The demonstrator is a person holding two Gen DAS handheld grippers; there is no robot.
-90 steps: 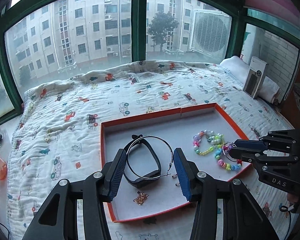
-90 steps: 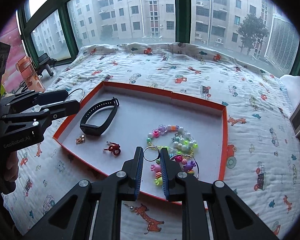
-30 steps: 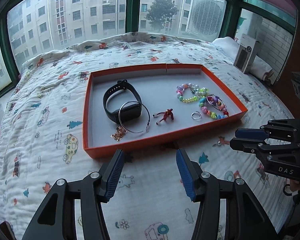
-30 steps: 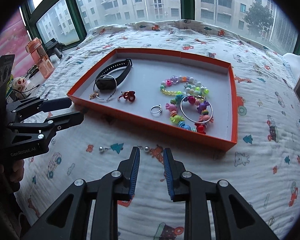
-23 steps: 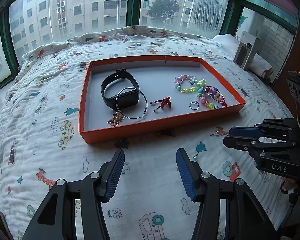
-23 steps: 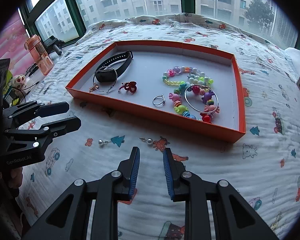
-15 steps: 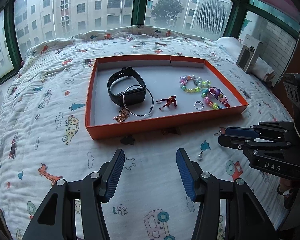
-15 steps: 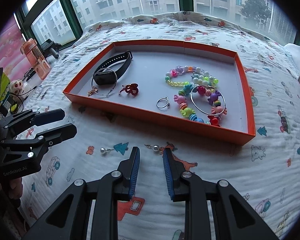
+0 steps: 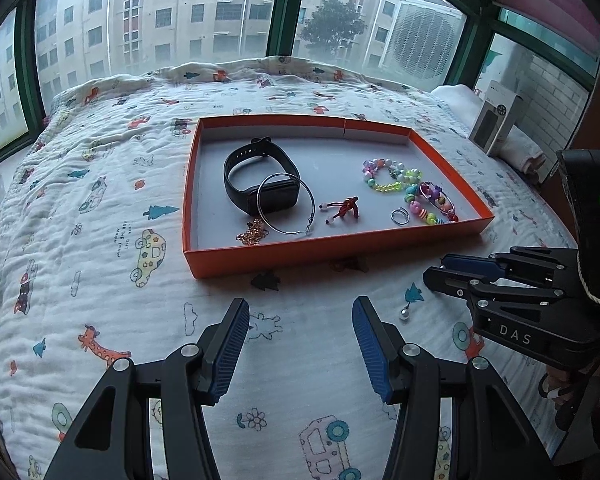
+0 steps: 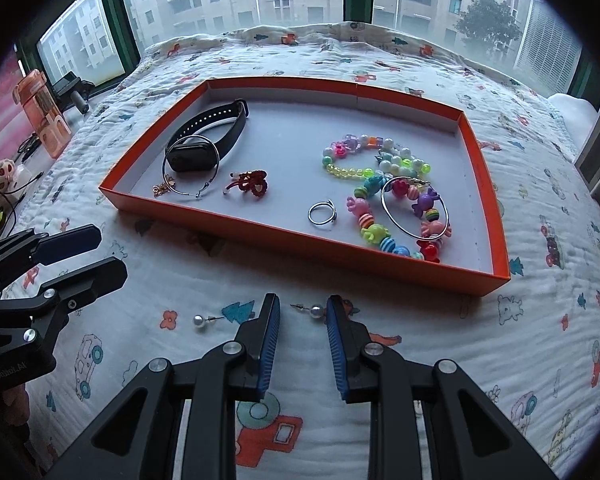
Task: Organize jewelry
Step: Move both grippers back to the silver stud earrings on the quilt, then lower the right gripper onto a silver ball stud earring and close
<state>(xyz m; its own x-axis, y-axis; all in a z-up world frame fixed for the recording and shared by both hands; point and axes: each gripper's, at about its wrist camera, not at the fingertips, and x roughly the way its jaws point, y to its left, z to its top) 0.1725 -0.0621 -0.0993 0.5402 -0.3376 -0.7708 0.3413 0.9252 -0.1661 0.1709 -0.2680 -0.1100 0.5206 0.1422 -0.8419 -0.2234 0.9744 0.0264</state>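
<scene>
The right hand-held gripper (image 10: 300, 316) hung low over the bed (image 10: 380, 380), its jaws a narrow way apart and holding nothing. A pearl stud earring (image 10: 315, 311) lay on the quilt between its two tips, nearer the right-hand finger, with the pearl toward that finger and the thin post pointing left across the gap, roughly crosswise to the fingers. A second pearl earring (image 10: 201, 322) lay just outside the left-hand finger, post pointing right, between the two tools. The left hand-held gripper (image 9: 300, 332) stood with its jaws wide apart and empty over bare quilt, farther from both studs. Beyond the studs sat the orange tray (image 10: 300, 240), already carrying a black band (image 10: 208, 136), hoop earrings (image 10: 191, 166), a red knot charm (image 10: 252, 184), a ring (image 10: 322, 213) and bead bracelets (image 10: 376, 184). The right tool looked the better placed to pinch the first stud, probably by closing straight on the pearl.
</scene>
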